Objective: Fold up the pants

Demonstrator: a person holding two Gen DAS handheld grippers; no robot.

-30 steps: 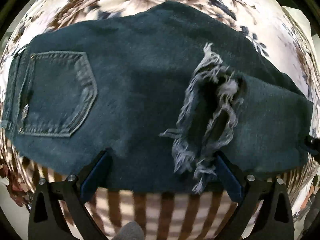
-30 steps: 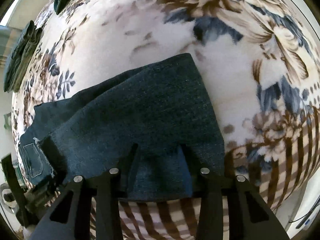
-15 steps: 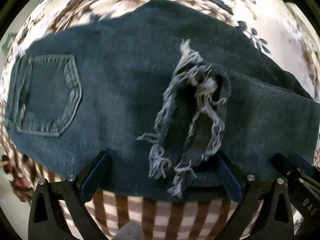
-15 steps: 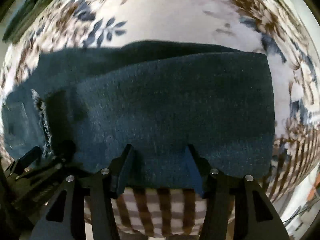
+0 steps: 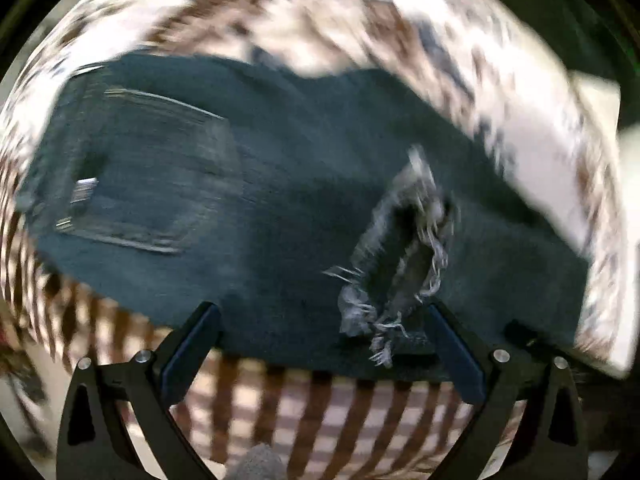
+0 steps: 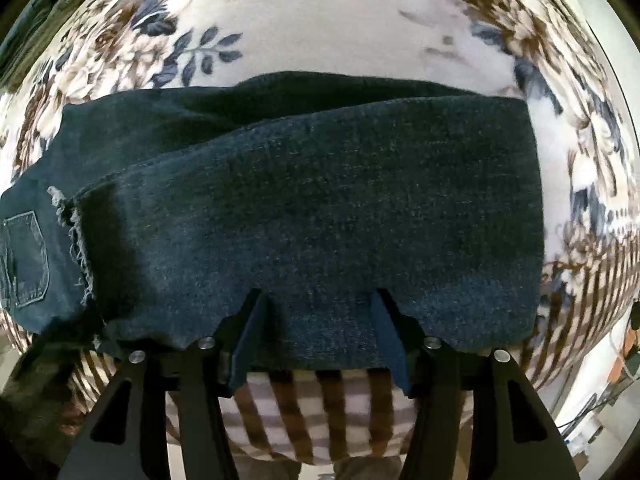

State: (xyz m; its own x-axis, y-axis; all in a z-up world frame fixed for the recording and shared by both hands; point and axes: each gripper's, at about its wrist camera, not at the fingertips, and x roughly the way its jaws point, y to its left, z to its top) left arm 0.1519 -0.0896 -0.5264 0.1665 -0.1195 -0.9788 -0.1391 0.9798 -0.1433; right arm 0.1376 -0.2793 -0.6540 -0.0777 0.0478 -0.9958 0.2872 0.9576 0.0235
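On floral blanket (image 6: 360, 20), folded jeans (image 6: 340, 208); both hand-held grippers (image 6: 320, 320) (image 5: 320, 332) agape, right just widened, empty.

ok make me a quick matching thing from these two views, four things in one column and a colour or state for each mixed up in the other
Things:
1. jeans
2. frayed hem
3. back pocket
4. blanket

Descriptions:
A. pale loose threads along a cut edge
B. floral print, striped at the near edge
C. dark blue denim, folded over on itself
D. stitched outline, at the far left of the right wrist view

Pairs: 1-C, 2-A, 3-D, 4-B
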